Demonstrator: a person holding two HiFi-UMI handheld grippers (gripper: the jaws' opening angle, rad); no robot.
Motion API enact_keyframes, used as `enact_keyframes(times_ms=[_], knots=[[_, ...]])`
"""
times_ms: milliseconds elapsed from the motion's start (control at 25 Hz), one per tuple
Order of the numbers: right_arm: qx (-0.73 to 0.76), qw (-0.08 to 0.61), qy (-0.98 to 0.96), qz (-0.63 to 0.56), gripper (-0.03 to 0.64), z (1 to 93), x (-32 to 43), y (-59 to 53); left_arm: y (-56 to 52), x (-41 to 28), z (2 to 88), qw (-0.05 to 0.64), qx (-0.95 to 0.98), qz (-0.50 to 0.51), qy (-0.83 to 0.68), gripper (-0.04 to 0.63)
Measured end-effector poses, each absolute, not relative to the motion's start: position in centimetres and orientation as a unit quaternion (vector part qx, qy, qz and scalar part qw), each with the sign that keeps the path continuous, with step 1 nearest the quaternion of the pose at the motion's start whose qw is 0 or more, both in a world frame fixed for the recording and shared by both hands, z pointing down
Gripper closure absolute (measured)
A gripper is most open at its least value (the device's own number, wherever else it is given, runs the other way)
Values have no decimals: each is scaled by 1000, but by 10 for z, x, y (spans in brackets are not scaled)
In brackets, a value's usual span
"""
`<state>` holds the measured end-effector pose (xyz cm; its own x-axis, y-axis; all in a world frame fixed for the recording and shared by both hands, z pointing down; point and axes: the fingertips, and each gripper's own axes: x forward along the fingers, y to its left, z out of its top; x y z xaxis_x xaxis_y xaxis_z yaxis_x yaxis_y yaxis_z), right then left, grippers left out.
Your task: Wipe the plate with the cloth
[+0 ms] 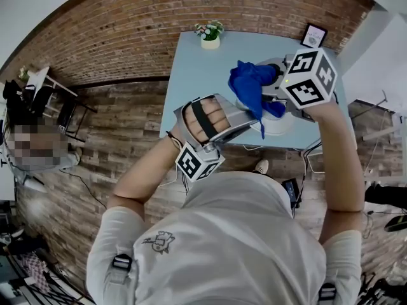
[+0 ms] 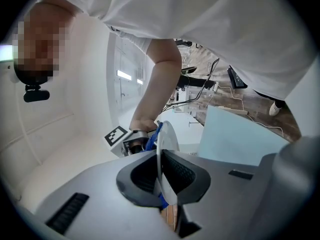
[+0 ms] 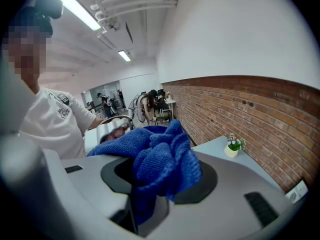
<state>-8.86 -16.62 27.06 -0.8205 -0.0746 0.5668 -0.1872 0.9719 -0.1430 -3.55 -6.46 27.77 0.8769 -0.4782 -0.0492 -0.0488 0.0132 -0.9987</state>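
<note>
In the head view my left gripper (image 1: 249, 114) holds a white plate (image 1: 281, 126) by its rim above the table's near edge. The left gripper view shows the plate (image 2: 168, 136) edge-on, with the left gripper (image 2: 161, 172) shut on its rim. My right gripper (image 1: 270, 81) is shut on a bunched blue cloth (image 1: 250, 84), which hangs against the plate's upper side. Blue cloth (image 3: 161, 159) fills the jaws of the right gripper (image 3: 157, 180) in the right gripper view and hides the plate's face. Past the plate I see the cloth (image 2: 155, 136) again.
Below both grippers is a light blue table (image 1: 191, 75). At its far edge stand a small potted plant (image 1: 210, 33) and a framed picture (image 1: 313, 35). A brick wall runs behind it. Cables and a shoe (image 1: 261, 166) lie on the wooden floor near the table's front.
</note>
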Motion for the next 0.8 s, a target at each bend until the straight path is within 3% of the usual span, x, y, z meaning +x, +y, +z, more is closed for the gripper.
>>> enact_keyframes(times_ms=[480, 800], knots=[[143, 172, -955, 198, 453, 284, 7, -178, -94, -54, 273, 664, -689, -168, 235, 573], [95, 183, -970, 128, 453, 259, -43, -136, -110, -52, 278, 653, -703, -170, 225, 574]])
